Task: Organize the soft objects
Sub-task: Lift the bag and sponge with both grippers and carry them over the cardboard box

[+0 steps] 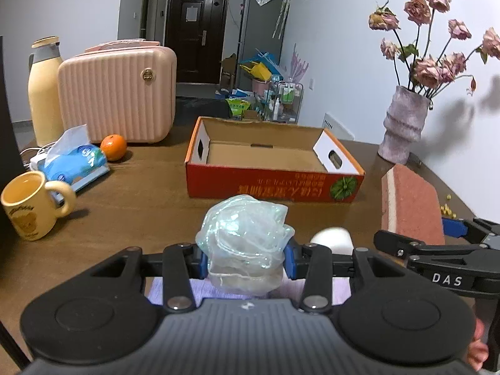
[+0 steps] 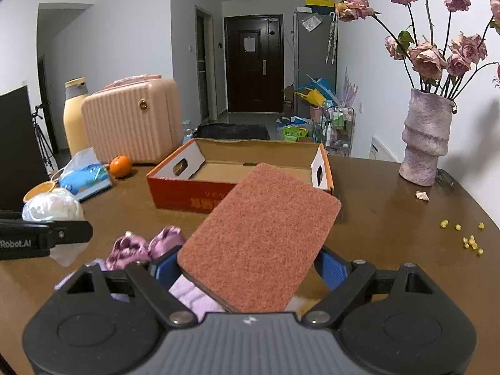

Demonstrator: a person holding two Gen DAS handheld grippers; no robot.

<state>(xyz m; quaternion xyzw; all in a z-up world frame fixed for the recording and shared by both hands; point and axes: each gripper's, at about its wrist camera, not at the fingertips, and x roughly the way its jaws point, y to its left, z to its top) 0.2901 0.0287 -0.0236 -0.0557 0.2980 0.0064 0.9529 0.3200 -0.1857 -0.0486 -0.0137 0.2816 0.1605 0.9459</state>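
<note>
Left tool (image 1: 245,262): gripping the mesh puff (image 1: 243,237), frame centre.
Right tool (image 2: 250,268): clamping the sponge (image 2: 259,250).
Right view only: purple cloth (image 2: 143,245), lower left.

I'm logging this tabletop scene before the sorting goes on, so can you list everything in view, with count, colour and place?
mesh puff: one, pale blue-green, between the left gripper's pads
scouring sponge: one, reddish-brown, between the right gripper's pads
cardboard box: one, red-orange outside, open and empty, table centre
purple cloths: a bunch, near table edge
mug: one, yellow, far left
tissue pack: one, blue, left
orange: one, beside the case
pink case: one, back left
flask: one, cream, behind the case
vase: one, mauve, dried roses, right
yellow bits: several, right edge
left gripper: black, blue pads
right gripper: black, blue pads
</note>
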